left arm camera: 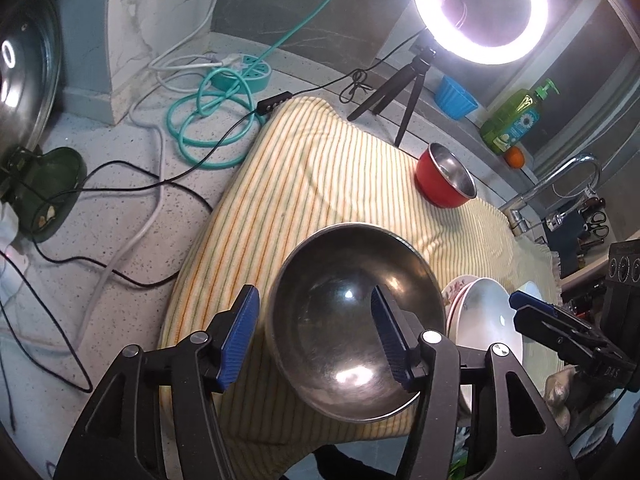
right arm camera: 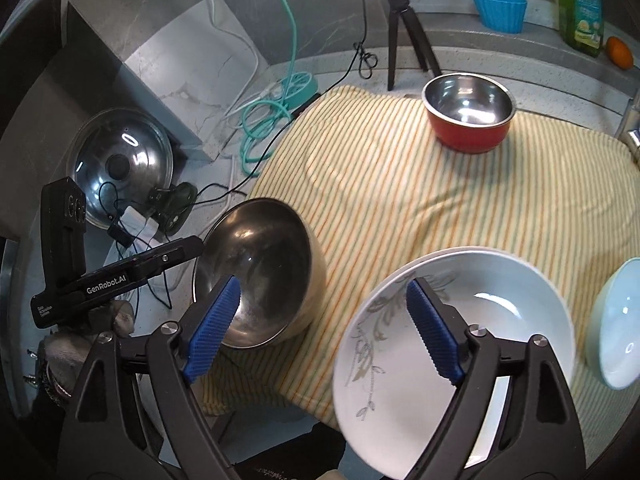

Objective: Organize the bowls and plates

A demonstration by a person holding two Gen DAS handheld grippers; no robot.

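The left gripper stands wide, straddling the near rim of the steel bowl on the striped towel. The right gripper stands wide at the white plate. Seat each rim deep before closing; the red bowl lies far ahead.

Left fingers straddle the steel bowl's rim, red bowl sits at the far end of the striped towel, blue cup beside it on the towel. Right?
Not quite. The blue cup stands on the ledge behind, off the striped towel, as the right wrist view shows. The steel bowl and red bowl are as stated.
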